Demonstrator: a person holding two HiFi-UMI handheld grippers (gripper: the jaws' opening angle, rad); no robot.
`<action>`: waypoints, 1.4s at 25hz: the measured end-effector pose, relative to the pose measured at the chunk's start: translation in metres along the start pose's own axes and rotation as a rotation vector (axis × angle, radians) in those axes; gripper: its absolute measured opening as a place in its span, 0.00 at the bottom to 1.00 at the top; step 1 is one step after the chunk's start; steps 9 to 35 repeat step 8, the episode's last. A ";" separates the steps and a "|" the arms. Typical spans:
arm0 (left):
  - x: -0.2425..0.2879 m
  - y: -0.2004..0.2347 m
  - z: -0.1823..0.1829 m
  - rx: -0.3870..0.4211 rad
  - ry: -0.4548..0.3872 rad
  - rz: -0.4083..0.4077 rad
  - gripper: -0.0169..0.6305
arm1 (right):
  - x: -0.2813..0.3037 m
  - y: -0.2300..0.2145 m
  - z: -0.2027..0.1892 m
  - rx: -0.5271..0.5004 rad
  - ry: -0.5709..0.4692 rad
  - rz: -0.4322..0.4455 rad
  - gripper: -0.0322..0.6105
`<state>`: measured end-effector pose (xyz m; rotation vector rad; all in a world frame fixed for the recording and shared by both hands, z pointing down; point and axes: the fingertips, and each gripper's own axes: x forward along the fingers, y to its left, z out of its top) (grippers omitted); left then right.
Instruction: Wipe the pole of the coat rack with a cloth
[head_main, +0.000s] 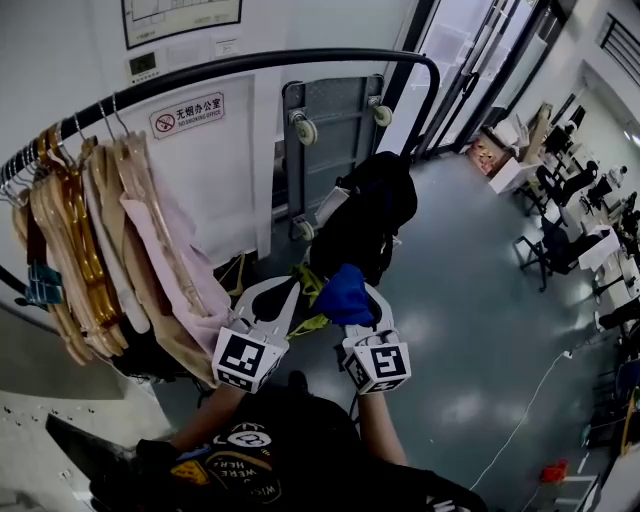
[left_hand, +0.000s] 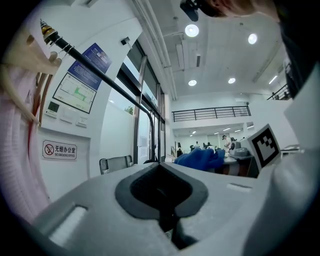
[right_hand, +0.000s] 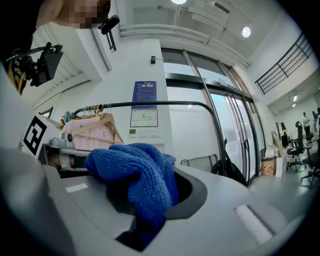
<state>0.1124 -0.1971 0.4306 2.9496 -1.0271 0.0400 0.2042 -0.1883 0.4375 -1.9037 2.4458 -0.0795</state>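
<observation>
Cloth (right_hand: 137, 177) in right gripper (right_hand: 147, 220); own view shows left gripper (left_hand: 167, 222) closed, empty.

Left hand-held gripper (head_main: 296, 284) sits closed, empty — right hand-held gripper (head_main: 352, 300) clamps the cloth (right_hand: 141, 176).

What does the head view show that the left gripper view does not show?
Only the head view shows the grey floor and the left gripper's marker cube. Only the left gripper view shows ceiling lights and a blue poster. Both show the pole, the no-smoking sign and the blue cloth held by the right gripper.
</observation>
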 end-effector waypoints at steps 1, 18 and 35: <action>0.000 -0.001 -0.001 0.005 0.004 -0.003 0.02 | -0.001 0.000 -0.001 0.010 0.001 0.000 0.16; 0.001 0.012 0.000 0.011 -0.017 -0.018 0.02 | 0.014 0.007 -0.015 0.032 0.016 0.006 0.16; 0.001 0.012 0.000 0.011 -0.017 -0.018 0.02 | 0.014 0.007 -0.015 0.032 0.016 0.006 0.16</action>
